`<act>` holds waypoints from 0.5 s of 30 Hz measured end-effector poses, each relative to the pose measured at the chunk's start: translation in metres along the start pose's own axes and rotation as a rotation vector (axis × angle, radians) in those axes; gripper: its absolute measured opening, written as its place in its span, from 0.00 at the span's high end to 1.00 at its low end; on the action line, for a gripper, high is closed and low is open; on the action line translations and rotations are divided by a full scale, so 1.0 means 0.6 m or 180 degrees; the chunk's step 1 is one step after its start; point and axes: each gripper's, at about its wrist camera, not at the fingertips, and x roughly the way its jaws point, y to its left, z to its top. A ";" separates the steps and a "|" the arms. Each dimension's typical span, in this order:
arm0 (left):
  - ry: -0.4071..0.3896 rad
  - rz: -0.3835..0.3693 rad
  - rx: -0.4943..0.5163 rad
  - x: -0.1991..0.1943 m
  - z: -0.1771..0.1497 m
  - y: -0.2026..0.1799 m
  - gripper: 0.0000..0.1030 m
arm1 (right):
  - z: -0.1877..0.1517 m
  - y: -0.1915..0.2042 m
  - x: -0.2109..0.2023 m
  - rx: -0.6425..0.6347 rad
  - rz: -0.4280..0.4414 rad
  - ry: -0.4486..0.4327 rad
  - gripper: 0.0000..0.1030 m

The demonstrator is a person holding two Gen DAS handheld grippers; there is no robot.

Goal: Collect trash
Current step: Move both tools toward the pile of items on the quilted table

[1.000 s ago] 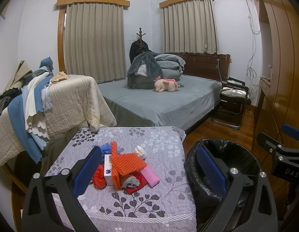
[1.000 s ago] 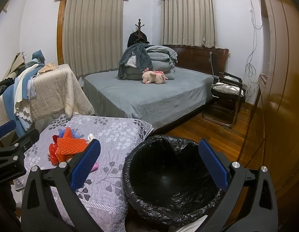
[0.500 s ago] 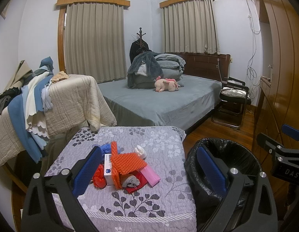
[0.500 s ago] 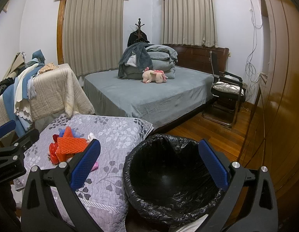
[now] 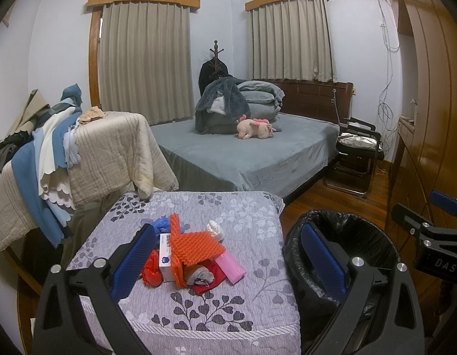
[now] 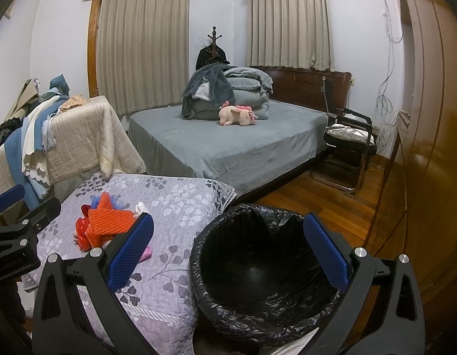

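Note:
A heap of trash lies on the grey floral quilt [image 5: 198, 307]: an orange foam sheet [image 5: 193, 247] on top, a white box [image 5: 165, 253], a pink block [image 5: 230, 267], red plastic [image 5: 150, 270], a blue piece [image 5: 161, 224] and a white crumpled bit [image 5: 215, 227]. The black-lined bin [image 6: 266, 269] stands right of the quilt, empty as far as I see. My left gripper [image 5: 228, 257] hovers open in front of the heap, nothing between its fingers. My right gripper [image 6: 228, 251] hangs open over the bin's near rim. The orange foam sheet [image 6: 110, 222] also shows in the right wrist view.
A grey bed [image 5: 243, 153] with folded bedding and a pink plush toy [image 5: 255, 128] fills the back. Draped cloths [image 5: 65, 153] hang at the left. A black chair [image 5: 357, 153] and wooden wardrobe [image 5: 429, 118] stand at the right, over wooden floor [image 6: 323, 198].

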 end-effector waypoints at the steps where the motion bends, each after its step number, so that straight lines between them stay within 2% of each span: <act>1: -0.0001 0.0000 0.0001 0.000 0.000 0.000 0.06 | -0.001 0.002 0.001 -0.0002 0.0005 0.0002 0.05; 4: 0.0016 -0.0002 -0.0001 0.001 0.000 0.003 0.06 | -0.013 0.017 0.016 -0.0030 0.0024 0.0014 0.05; 15: 0.0079 0.0075 -0.0082 0.018 -0.016 0.031 0.06 | 0.001 0.034 0.035 -0.0092 0.0132 0.0069 0.05</act>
